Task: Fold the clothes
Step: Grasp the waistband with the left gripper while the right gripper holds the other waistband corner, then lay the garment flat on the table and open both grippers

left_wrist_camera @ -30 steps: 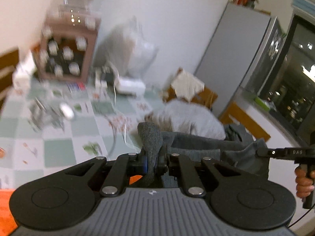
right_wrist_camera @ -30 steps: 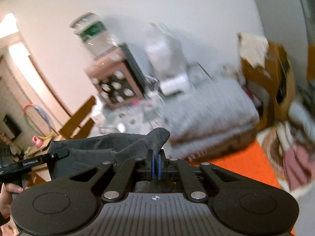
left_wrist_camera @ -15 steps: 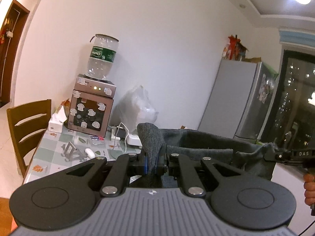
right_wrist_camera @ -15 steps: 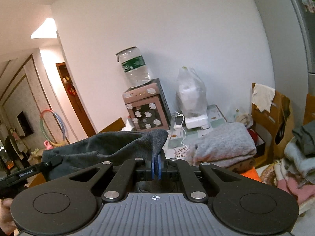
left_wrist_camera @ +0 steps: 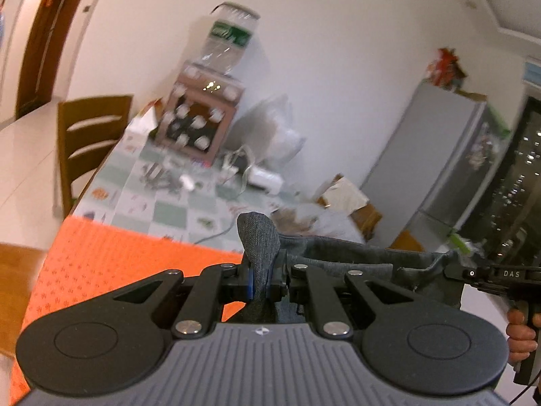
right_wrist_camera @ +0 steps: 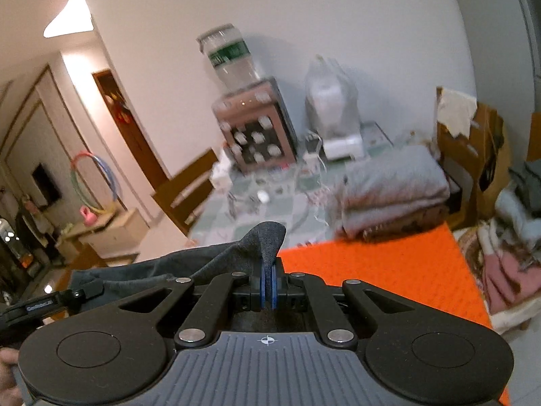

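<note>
Two tongs hold one dark grey garment between them, lifted above the orange mat that covers the near end of the bench. The left tongs are clamped on a bunched corner of the cloth, which pokes up past the blue-lined fingers. From there the fabric runs off to the right as a slack band to the right tongs, seen from the side with a hand around the grip. In the right wrist view the right tongs are likewise closed on a pinched fold of the garment, and the cloth trails left to the other tool at the frame's left edge. Farther along the bench, on a green checked cloth, sit a folded grey blanket, a white plastic bag and a brown water dispenser carrying an upturned bottle. A wooden chair stands at the left side. A grey refrigerator stands far right. Both views are somewhat blurred.
</note>
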The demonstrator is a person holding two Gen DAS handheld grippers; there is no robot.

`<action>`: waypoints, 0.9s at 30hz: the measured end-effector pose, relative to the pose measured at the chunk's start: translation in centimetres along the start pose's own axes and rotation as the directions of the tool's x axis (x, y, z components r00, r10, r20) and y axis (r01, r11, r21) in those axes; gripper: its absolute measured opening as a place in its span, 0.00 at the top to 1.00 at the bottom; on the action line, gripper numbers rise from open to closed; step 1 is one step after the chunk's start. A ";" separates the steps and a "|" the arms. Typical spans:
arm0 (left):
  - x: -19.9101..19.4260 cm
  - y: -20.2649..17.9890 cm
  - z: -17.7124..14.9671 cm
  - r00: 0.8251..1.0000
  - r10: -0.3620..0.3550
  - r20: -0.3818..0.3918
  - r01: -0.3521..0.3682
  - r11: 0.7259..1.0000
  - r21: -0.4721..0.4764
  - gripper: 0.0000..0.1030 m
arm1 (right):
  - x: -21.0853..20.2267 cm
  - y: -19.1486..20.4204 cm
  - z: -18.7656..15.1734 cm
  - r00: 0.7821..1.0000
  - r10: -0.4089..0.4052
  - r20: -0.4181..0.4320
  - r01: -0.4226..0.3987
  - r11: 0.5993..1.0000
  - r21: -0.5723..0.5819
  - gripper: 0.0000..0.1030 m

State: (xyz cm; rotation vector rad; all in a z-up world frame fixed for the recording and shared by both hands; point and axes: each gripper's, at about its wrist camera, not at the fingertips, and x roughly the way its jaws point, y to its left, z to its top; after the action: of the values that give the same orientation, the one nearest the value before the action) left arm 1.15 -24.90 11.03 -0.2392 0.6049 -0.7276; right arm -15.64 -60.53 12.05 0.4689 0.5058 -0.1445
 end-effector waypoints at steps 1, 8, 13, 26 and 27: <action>1.0 0.3 -0.5 1.000 0.012 -0.002 -0.012 1.000 -0.001 0.88 | 1.5 -0.5 -0.3 1.000 -0.009 -0.004 0.009 1.000 -0.004 0.94; 11.2 2.5 -0.2 0.992 0.109 -0.057 -0.108 0.994 0.021 0.88 | 12.1 -3.3 0.0 0.998 -0.043 -0.055 0.041 0.999 -0.034 0.94; 19.0 4.7 0.8 0.979 0.154 -0.132 -0.152 0.988 0.030 0.87 | 19.0 -5.7 0.8 0.990 -0.045 -0.132 0.039 0.998 -0.045 0.94; 26.6 10.5 0.3 0.937 0.242 -0.253 -0.253 0.967 -0.012 0.26 | 27.9 -9.8 -1.0 0.956 -0.078 -0.283 0.085 0.996 0.014 0.67; 26.1 10.5 0.2 0.937 0.244 -0.252 -0.255 0.967 -0.010 0.25 | 27.8 -9.9 -1.1 0.955 -0.077 -0.285 0.084 0.996 0.015 0.67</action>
State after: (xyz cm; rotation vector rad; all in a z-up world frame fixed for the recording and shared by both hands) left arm 22.41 -35.07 -4.37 -0.1070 0.8740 -0.5015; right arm 5.54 -69.28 -6.47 0.4985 0.8072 -0.1632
